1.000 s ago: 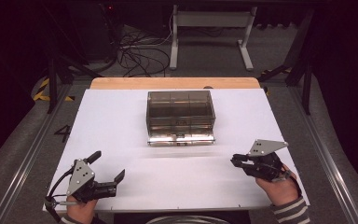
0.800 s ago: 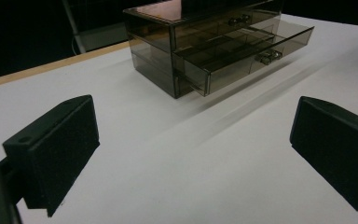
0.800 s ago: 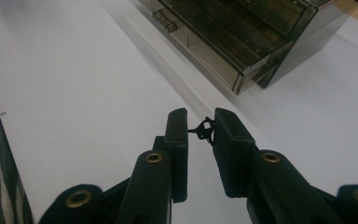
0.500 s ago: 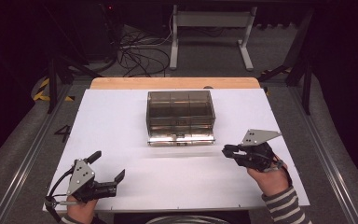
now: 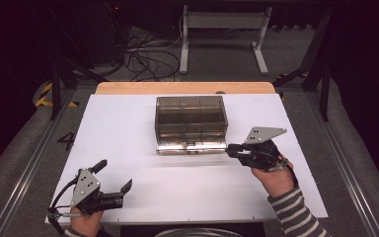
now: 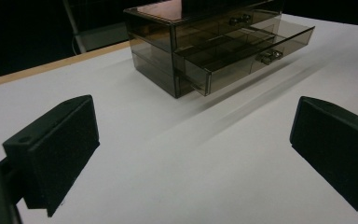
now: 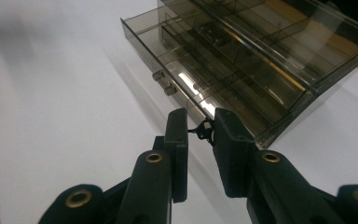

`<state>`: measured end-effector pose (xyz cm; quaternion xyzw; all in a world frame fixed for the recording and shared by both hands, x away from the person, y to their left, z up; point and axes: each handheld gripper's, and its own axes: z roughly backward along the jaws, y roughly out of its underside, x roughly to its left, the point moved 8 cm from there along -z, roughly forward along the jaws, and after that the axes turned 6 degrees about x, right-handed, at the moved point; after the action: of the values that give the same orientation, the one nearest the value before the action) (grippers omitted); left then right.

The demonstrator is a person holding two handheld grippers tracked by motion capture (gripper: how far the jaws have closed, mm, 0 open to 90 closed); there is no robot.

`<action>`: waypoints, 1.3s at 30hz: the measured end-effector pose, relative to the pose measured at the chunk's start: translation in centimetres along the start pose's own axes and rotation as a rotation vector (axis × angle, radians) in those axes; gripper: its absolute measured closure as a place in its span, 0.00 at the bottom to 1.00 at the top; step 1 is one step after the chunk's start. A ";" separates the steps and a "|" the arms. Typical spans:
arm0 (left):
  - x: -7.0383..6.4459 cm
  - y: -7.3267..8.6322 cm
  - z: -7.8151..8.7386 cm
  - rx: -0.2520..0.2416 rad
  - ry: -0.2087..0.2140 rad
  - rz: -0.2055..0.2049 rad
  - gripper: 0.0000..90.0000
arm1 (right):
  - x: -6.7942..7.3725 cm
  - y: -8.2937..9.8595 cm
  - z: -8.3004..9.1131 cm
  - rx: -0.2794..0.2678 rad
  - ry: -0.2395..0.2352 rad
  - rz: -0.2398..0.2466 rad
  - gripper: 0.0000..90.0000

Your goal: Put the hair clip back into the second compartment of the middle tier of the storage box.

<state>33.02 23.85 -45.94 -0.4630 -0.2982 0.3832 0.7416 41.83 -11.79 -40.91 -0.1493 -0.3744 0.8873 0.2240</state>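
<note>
Left gripper point(image 5: 113, 190) jaws spread wide, right gripper point(image 7: 200, 128) jaws pinching small black clip point(image 7: 204, 131) beside drawer box point(image 5: 191, 118)

White table point(image 5: 128, 128), flat, with a bare wood strip point(image 5: 184, 88) along far edge. One smoky clear drawer box point(image 5: 191, 116) sits on it, centre-far, its lower drawer point(image 6: 242, 49) pulled out toward the near side.

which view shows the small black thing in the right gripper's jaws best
The right gripper view: the small black object sits pinched between the right gripper jaws, just before the open drawer. The high view shows the gripper by the drawer, object too small to tell. The left gripper view shows just the drawer.
</note>
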 end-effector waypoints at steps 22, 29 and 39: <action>0.1 0.1 0.1 0.003 -0.003 -0.001 0.02 | -0.1 -3.8 -2.4 -0.044 -0.023 -0.001 0.84; 0.1 0.1 0.2 0.000 -0.005 0.002 0.02 | -0.1 -4.7 -3.6 -0.043 -0.030 0.002 0.84; 0.1 0.1 0.2 0.003 -0.003 0.000 0.02 | 0.0 -5.6 -5.5 -0.036 -0.036 0.002 0.84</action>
<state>32.91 24.05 -45.95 -0.4614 -0.2986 0.3844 0.7418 45.82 -5.07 -40.52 -0.1375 -0.3944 0.8831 0.2137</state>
